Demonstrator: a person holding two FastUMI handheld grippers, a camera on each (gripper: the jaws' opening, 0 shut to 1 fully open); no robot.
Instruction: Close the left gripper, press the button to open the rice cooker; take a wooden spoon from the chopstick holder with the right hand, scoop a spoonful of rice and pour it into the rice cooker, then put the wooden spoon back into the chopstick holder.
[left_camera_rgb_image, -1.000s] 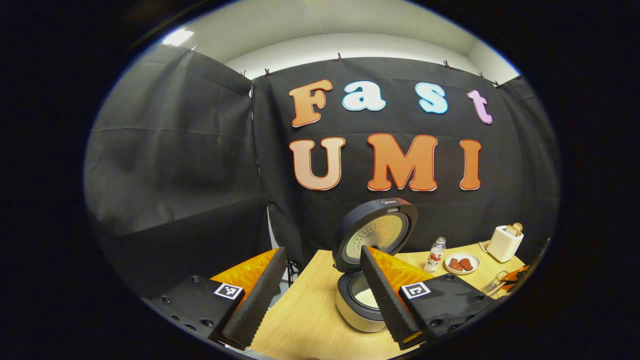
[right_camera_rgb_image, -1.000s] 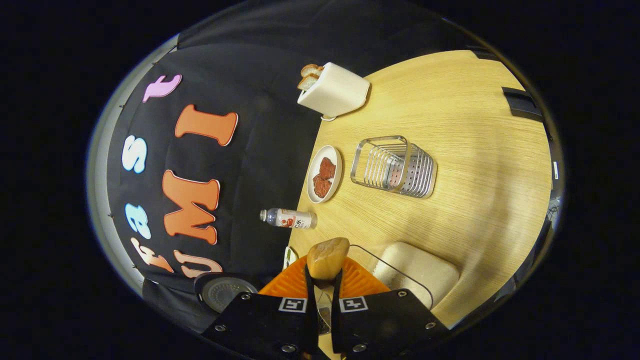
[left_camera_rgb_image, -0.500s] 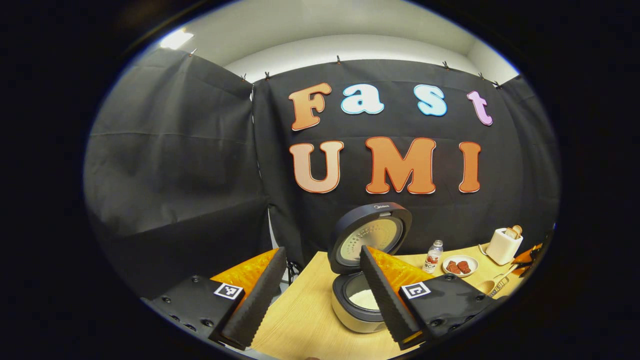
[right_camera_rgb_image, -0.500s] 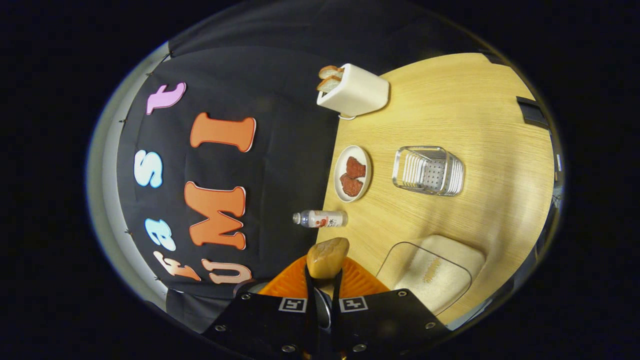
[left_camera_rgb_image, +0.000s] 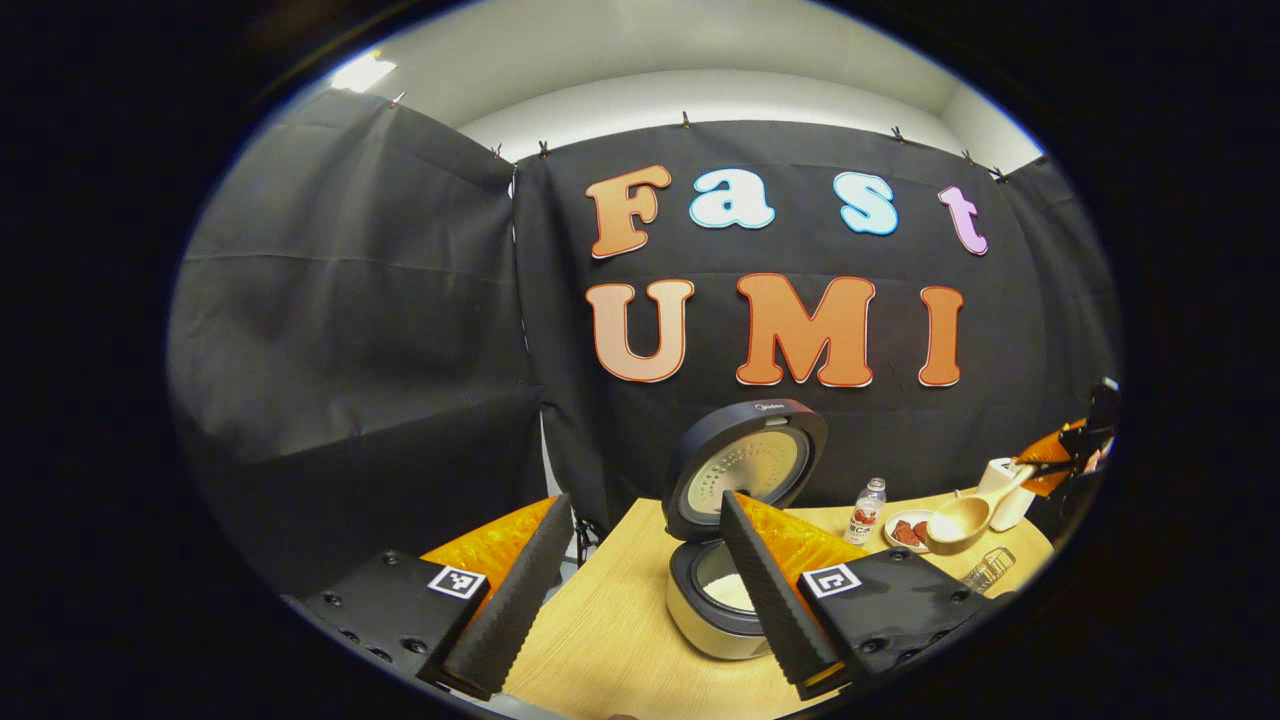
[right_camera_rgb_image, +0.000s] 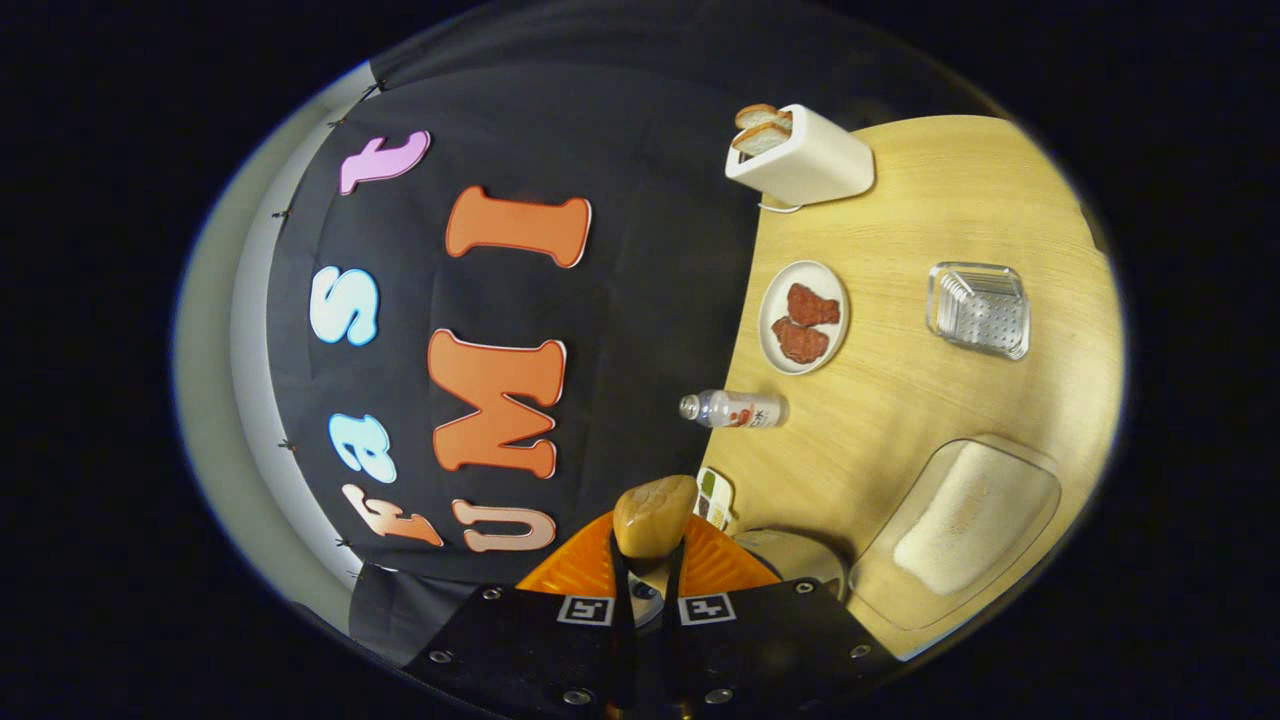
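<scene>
Now my right gripper (right_camera_rgb_image: 645, 600), rolled sideways, pinches one spoon (right_camera_rgb_image: 654, 515). Left gripper (left_camera_rgb_image: 640, 580) gapes empty before one cooker (left_camera_rgb_image: 722, 600); two toast slices (right_camera_rgb_image: 760, 128).

My right claw (right_camera_rgb_image: 647, 590) grips the wooden spoon (right_camera_rgb_image: 654, 515), its bowl smooth and lightly glossy. Below it the surface (right_camera_rgb_image: 950, 210) is pale wood with fine straight grain, matt. The chopstick holder (right_camera_rgb_image: 979, 309) is shiny slatted metal with a perforated bottom. A clear plastic tray (right_camera_rgb_image: 965, 525) holds grainy white rice. The toaster (right_camera_rgb_image: 800, 160) looks like smooth matt plastic, the plate (right_camera_rgb_image: 770, 325) glazed. From my left claw (left_camera_rgb_image: 640, 585), with its ridged pads (left_camera_rgb_image: 765, 590), the rice cooker (left_camera_rgb_image: 715, 610) shows a satin metal body and a dark glossy lid (left_camera_rgb_image: 748, 465).
</scene>
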